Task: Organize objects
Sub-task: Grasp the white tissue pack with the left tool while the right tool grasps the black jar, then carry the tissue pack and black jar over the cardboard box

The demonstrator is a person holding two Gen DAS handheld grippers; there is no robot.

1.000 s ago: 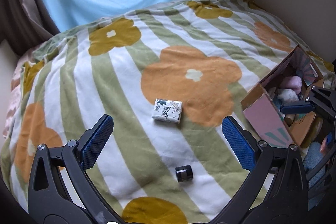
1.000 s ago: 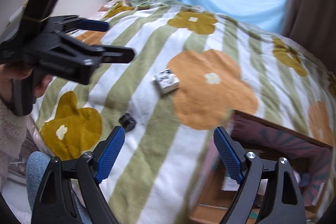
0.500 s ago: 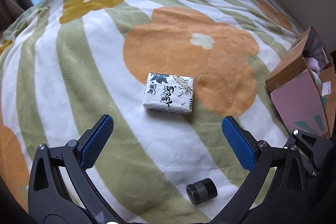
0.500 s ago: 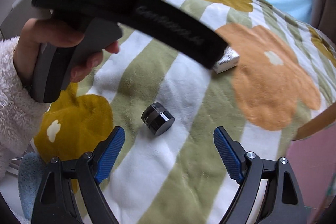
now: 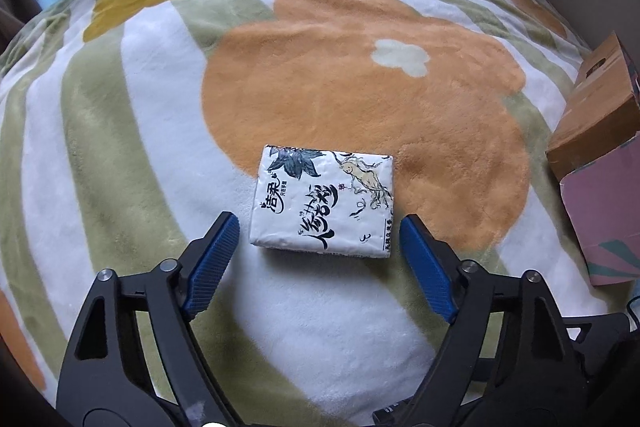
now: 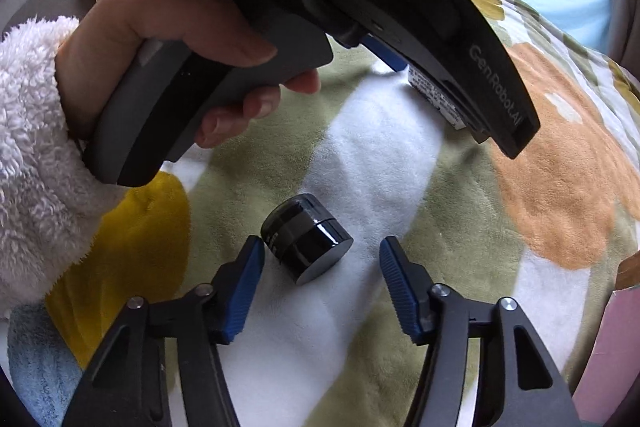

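Note:
A white tissue pack (image 5: 322, 202) with black print lies flat on the flowered blanket (image 5: 360, 87). My left gripper (image 5: 318, 227) is open, its blue pads on either side of the pack's near end, apart from it. A small black jar (image 6: 306, 238) lies on its side on the blanket. My right gripper (image 6: 322, 251) is open, with the jar between its fingertips; the left pad (image 6: 244, 279) is close to the jar. A corner of the tissue pack (image 6: 434, 95) shows under the left gripper's body.
An open cardboard box (image 5: 600, 155) with a pink flap stands at the blanket's right edge; its pink edge also shows in the right wrist view (image 6: 608, 355). The person's hand (image 6: 168, 39) in a white fleece sleeve holds the left gripper just above the jar.
Both grippers have moved forward and down. The left one now straddles the tissue pack. The right one has closed in on the black jar. Both stay open.

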